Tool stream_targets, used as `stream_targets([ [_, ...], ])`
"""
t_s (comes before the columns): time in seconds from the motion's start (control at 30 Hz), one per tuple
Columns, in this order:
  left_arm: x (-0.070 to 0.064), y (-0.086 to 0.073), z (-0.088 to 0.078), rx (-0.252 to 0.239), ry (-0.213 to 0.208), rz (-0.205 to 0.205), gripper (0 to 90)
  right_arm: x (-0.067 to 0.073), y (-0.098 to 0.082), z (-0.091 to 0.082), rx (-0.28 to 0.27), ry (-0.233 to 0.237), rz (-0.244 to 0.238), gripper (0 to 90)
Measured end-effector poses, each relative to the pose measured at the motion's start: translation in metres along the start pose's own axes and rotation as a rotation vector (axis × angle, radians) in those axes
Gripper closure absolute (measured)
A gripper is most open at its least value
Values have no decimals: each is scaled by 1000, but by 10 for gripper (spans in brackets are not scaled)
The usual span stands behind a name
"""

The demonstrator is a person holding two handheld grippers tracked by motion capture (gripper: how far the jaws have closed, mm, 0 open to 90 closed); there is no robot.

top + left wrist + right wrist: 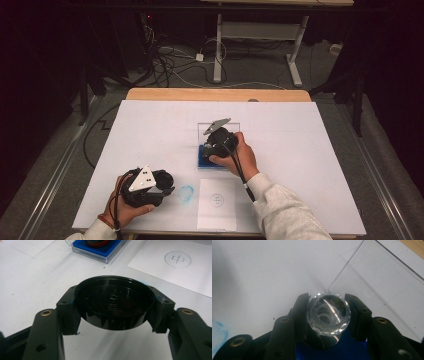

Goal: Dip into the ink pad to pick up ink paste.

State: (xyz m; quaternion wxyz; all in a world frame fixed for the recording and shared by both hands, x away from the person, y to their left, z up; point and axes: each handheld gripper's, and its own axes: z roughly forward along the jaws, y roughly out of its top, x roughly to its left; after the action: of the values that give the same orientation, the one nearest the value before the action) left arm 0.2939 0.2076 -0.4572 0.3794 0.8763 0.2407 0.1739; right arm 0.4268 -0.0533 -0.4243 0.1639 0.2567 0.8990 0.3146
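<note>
Bright overhead light on the white table (150,130), dark surroundings, soft, slightly blurred close-ups.

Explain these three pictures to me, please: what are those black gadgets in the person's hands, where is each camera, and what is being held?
There is no robot here. A person at a table holds a pair of hand-held tongs in each hand. The wide picture comes from a camera above, looking down on the white table sheet. The other two come from small cameras riding on the tongs themselves, looking along their black jaws.

The left tongs are shut on a round black lid, held above the sheet. The right tongs are shut on a clear faceted knob atop a dark round piece, over a blue tray in a clear case.

Also on the sheet: a paper with a circled mark and a blue smudge.
</note>
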Motion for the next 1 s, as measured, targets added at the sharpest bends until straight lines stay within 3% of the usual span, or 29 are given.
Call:
stream_targets([
  [0.37, -1, 1, 2, 5, 0, 3, 365, 8, -3, -1, -2, -51, -42, 572],
  [0.53, 0, 1, 1, 4, 3, 1, 365, 4, -4, 0, -9, -33, -27, 572],
  [0.8, 0, 0, 1, 5, 3, 0, 365, 11, -2, 0, 11, -77, -64, 572],
  [1.0, -1, 1, 1, 6, 2, 2, 365, 8, -3, 1, 7, -66, -57, 573],
])
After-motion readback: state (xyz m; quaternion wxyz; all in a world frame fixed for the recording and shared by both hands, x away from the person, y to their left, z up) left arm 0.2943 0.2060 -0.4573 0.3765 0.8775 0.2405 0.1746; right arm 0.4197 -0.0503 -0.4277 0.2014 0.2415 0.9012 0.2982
